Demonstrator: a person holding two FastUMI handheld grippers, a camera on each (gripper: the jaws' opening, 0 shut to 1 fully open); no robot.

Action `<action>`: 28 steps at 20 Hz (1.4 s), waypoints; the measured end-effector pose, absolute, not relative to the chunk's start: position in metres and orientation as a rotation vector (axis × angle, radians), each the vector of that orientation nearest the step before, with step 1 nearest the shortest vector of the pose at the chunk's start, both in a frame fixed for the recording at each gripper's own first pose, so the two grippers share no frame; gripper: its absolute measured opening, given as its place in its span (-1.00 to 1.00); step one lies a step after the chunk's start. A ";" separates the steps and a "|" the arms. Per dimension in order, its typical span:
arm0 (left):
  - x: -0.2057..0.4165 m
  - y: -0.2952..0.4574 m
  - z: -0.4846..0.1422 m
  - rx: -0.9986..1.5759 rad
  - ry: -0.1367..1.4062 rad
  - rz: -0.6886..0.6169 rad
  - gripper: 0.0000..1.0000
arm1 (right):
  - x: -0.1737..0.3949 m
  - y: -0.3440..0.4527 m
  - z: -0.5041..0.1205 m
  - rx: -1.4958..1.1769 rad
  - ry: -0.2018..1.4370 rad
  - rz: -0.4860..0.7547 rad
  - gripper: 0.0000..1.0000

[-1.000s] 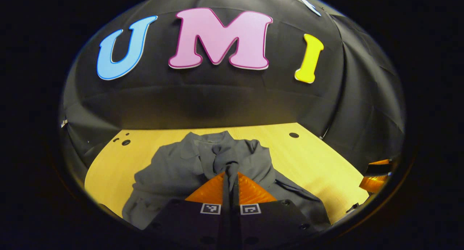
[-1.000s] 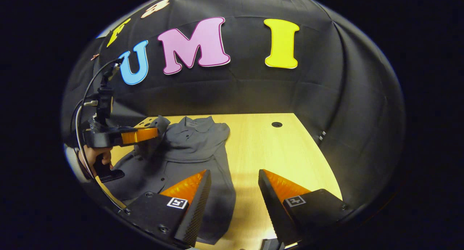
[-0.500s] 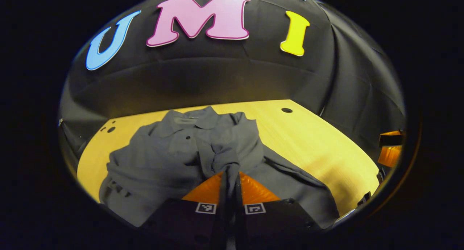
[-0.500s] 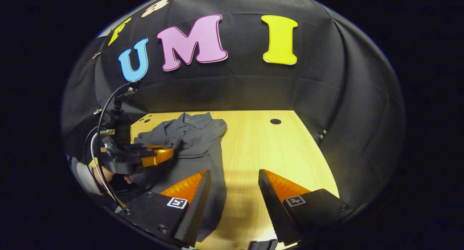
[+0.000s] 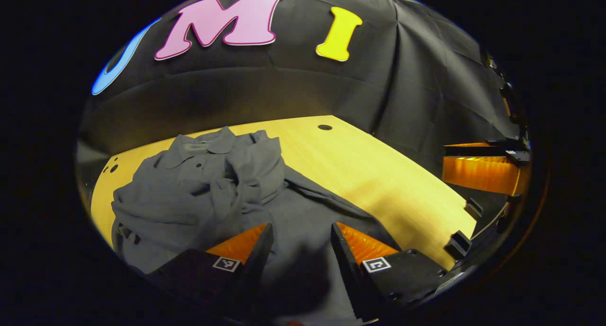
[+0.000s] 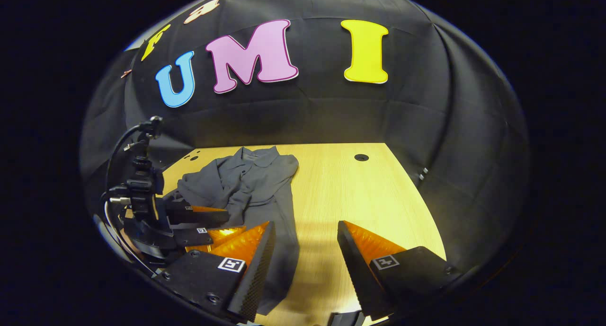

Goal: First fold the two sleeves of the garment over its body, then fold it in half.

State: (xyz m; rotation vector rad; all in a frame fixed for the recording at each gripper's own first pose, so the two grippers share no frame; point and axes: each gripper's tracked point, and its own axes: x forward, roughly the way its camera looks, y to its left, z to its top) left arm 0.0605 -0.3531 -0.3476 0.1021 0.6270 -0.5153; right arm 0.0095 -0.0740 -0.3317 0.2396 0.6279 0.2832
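A grey collared shirt (image 5: 203,184) lies on the wooden table (image 5: 378,174), its collar toward the back wall and a sleeve lying bunched over its chest. My left gripper (image 5: 300,233) stands open just above the shirt's lower body, nothing between its fingers. In the right gripper view the shirt (image 6: 251,184) lies left of centre, and my right gripper (image 6: 303,231) hangs open over its right hem and the bare table (image 6: 360,198). The left gripper (image 6: 215,224) appears there at the lower left, open, above the shirt. The right gripper (image 5: 483,172) also shows at the right edge of the left gripper view.
A round hole (image 6: 361,157) sits in the tabletop near the back right, and small holes (image 6: 191,157) near the back left corner. Black cloth walls close in the table at the back and right. Bare wood stretches to the right of the shirt.
My left gripper, which was shut on the sleeve, has opened and let it drop onto the shirt's chest, then drawn back toward the near edge. The right gripper has barely moved.
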 end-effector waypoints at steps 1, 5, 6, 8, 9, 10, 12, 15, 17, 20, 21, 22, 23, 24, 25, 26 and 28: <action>0.054 -0.352 -0.342 0.098 0.622 -0.528 0.63 | 0.008 -0.072 -0.329 0.241 0.626 0.284 0.63; 0.037 -0.326 -0.312 0.077 0.594 -0.504 0.84 | -0.002 -0.060 -0.320 0.235 0.628 0.303 0.63; 0.034 -0.313 -0.304 0.074 0.588 -0.486 0.87 | -0.007 -0.055 -0.319 0.242 0.632 0.313 0.63; 0.029 -0.284 -0.290 0.061 0.573 -0.445 0.88 | -0.017 -0.046 -0.316 0.259 0.643 0.328 0.66; 0.024 -0.268 -0.286 0.050 0.576 -0.425 0.82 | -0.022 -0.041 -0.317 0.259 0.655 0.332 0.71; 0.020 -0.250 -0.282 0.041 0.581 -0.401 0.82 | -0.030 -0.038 -0.318 0.255 0.668 0.332 0.82; 0.010 -0.208 -0.278 0.033 0.594 -0.346 0.87 | -0.043 -0.031 -0.323 0.239 0.704 0.330 0.94; -0.011 -0.132 -0.288 0.043 0.648 -0.243 0.94 | -0.066 -0.019 -0.338 0.217 0.774 0.325 0.97; -0.024 -0.083 -0.302 0.062 0.692 -0.174 0.94 | -0.078 -0.010 -0.350 0.207 0.824 0.307 0.97; -0.048 -0.022 -0.326 0.091 0.769 -0.114 0.93 | -0.093 -0.007 -0.369 0.172 0.893 0.237 0.98; -0.053 -0.009 -0.334 0.100 0.791 -0.108 0.93 | -0.095 -0.004 -0.374 0.178 0.907 0.220 0.99; -0.058 0.003 -0.341 0.114 0.810 -0.099 0.93 | -0.098 0.000 -0.378 0.186 0.922 0.207 0.98; -0.063 0.013 -0.349 0.123 0.832 -0.093 0.93 | -0.101 0.003 -0.384 0.191 0.940 0.194 0.98; -0.066 0.022 -0.356 0.128 0.850 -0.085 0.93 | -0.104 0.005 -0.389 0.191 0.959 0.183 0.99; -0.069 0.029 -0.362 0.132 0.868 -0.078 0.93 | -0.108 0.008 -0.394 0.191 0.974 0.173 0.98; -0.071 0.035 -0.369 0.137 0.884 -0.070 0.93 | -0.109 0.010 -0.398 0.195 0.985 0.163 0.98; -0.074 0.042 -0.381 0.137 0.917 -0.065 0.93 | -0.111 0.015 -0.407 0.198 1.005 0.151 0.98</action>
